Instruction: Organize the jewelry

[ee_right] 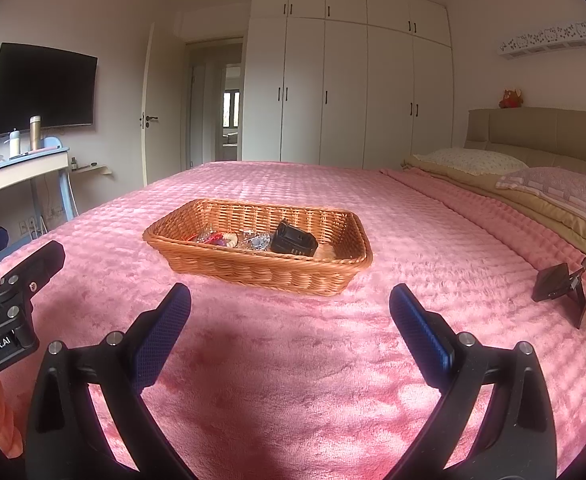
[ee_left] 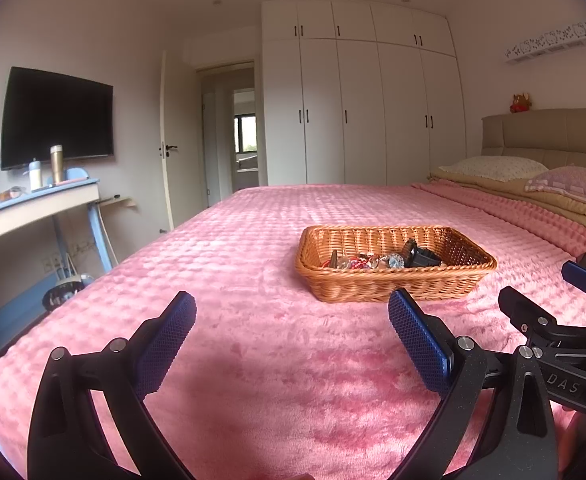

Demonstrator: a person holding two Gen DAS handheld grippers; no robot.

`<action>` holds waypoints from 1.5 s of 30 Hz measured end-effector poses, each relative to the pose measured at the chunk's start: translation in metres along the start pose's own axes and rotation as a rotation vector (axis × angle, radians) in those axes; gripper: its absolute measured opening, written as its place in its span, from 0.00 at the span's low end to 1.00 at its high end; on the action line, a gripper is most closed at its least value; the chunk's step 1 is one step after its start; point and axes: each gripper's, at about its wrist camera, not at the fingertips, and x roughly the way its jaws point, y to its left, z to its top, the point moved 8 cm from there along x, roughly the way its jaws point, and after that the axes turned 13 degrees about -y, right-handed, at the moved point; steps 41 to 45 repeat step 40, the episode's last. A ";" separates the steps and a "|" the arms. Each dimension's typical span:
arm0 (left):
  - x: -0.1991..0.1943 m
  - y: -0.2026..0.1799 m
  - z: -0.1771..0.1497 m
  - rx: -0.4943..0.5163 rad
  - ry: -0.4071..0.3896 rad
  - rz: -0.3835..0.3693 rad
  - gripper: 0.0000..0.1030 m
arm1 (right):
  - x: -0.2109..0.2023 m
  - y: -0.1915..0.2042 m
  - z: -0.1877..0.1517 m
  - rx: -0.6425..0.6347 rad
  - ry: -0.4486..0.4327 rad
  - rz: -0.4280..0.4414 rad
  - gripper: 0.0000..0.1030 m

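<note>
Both grippers hover low over the pink bed cover (ee_left: pixel 277 360), nothing held: left hand-held gripper (ee_left: pixel 292 334) w/ jaws spread, right hand-held gripper (ee_right: pixel 290 330) likewise spread. Risk, probably: plush pile snags thin chains, or tangled pieces lift together & spill. Wicker basket (ee_right: pixel 253 268) sits mid-bed ahead, holding mixed jewelry (ee_right: pixel 229 239) at left, black box (ee_right: pixel 293 240) at right.

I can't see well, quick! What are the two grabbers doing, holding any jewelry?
Left gripper: open, holding nothing, above the pink blanket.
Right gripper: open, holding nothing; the jewelry is in the basket.
</note>
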 end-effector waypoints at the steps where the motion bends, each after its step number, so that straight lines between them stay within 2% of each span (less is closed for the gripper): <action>1: 0.000 0.000 0.000 0.000 0.000 0.000 0.91 | 0.000 0.000 0.000 0.001 0.000 0.000 0.92; 45: -0.002 -0.007 0.000 0.032 -0.004 -0.016 0.92 | 0.000 0.003 0.002 -0.021 -0.004 -0.002 0.92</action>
